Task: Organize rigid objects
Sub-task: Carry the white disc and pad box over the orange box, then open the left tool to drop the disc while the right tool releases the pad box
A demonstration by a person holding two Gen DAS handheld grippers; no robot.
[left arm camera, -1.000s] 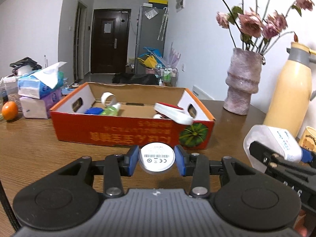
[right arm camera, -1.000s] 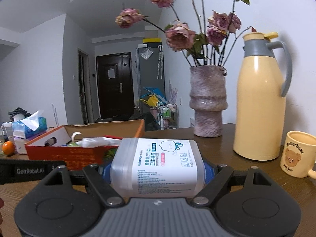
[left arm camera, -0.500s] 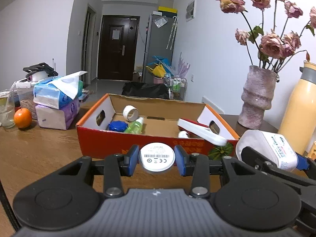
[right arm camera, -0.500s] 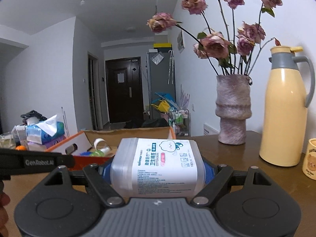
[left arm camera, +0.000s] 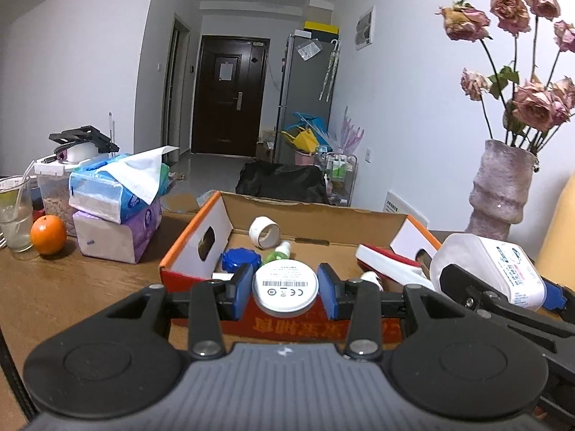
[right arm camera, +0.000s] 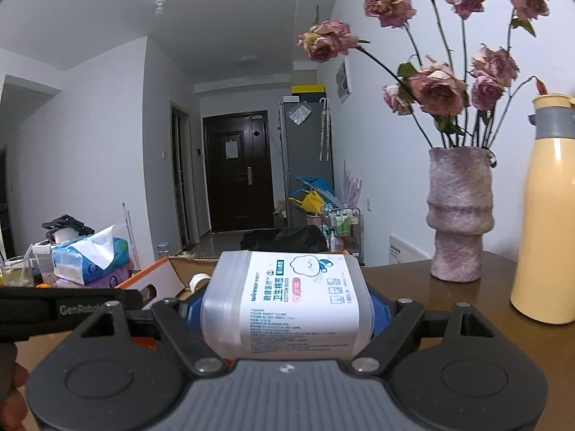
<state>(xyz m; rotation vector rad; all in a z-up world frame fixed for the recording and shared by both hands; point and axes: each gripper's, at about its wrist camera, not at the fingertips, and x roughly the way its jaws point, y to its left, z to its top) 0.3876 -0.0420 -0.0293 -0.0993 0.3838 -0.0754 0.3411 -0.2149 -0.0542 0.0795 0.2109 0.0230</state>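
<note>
Left wrist view — left gripper clenched on round white disc, right gripper grasping translucent cotton-bud box

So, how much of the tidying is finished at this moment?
Partly done: the cardboard box already holds a tape roll, a blue lid, a small green bottle and a red-and-white item. In hand: the left claw grips a round white disc; the right claw holds a cotton bud tub. Left: both still need placing in the box.
</note>
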